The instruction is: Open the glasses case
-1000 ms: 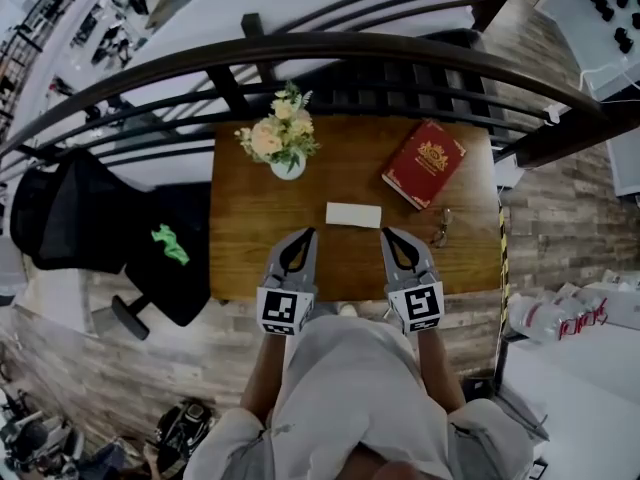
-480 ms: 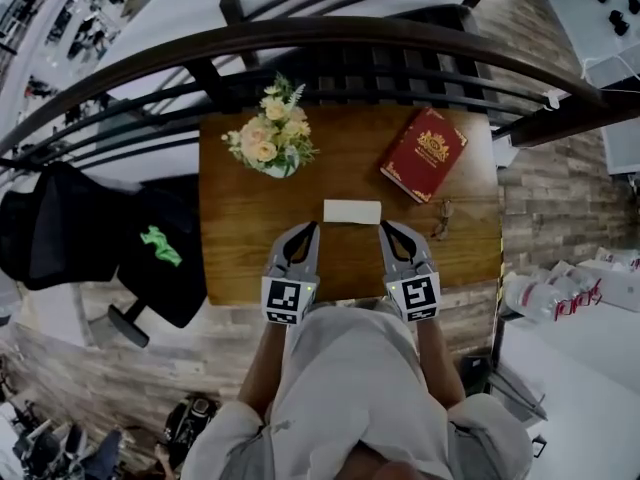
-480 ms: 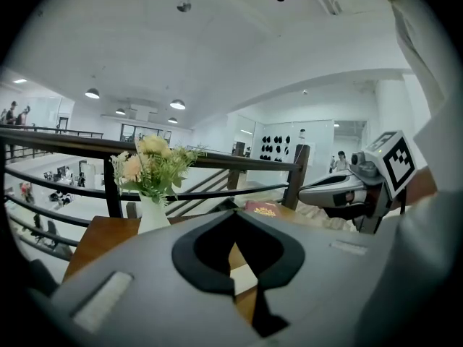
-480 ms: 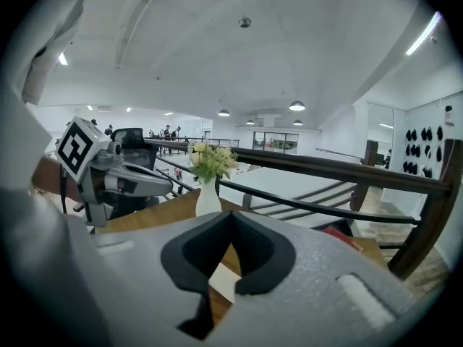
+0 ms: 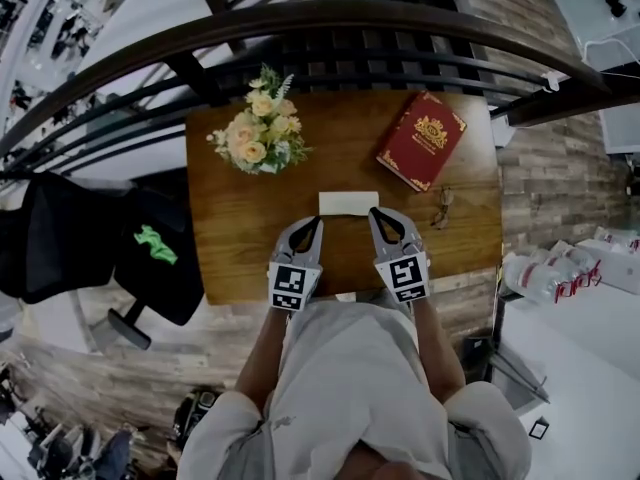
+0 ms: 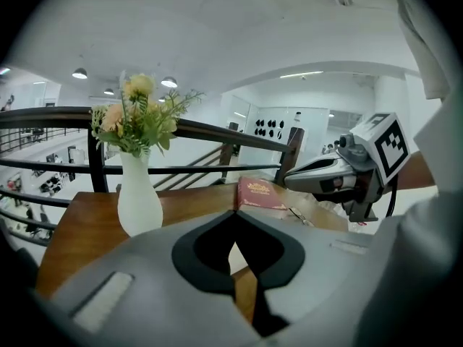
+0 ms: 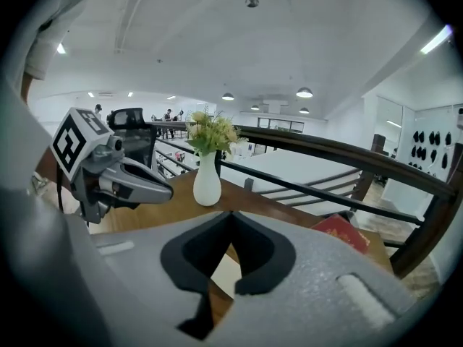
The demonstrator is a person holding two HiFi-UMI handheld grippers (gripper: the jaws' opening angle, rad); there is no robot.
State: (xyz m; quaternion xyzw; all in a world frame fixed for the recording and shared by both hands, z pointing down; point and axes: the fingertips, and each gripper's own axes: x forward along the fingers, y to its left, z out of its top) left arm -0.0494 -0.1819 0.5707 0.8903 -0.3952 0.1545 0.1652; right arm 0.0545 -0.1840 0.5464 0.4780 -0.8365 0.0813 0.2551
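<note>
Wooden table [image 5: 240,243], dark railing [image 5: 300,20], white case [image 5: 348,203]; left claw [image 5: 316,221], right claw [image 5: 373,212] closed, empty.

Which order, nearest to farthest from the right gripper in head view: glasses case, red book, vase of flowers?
1. glasses case, just left of the right gripper tips.
2. red book, beyond, to the far right.
3. vase of flowers, far left.

Vase of flowers [image 5: 255,136], red book [image 5: 421,140], perhaps spectacles [image 5: 441,208], on wooden table [image 5: 225,243]
</note>
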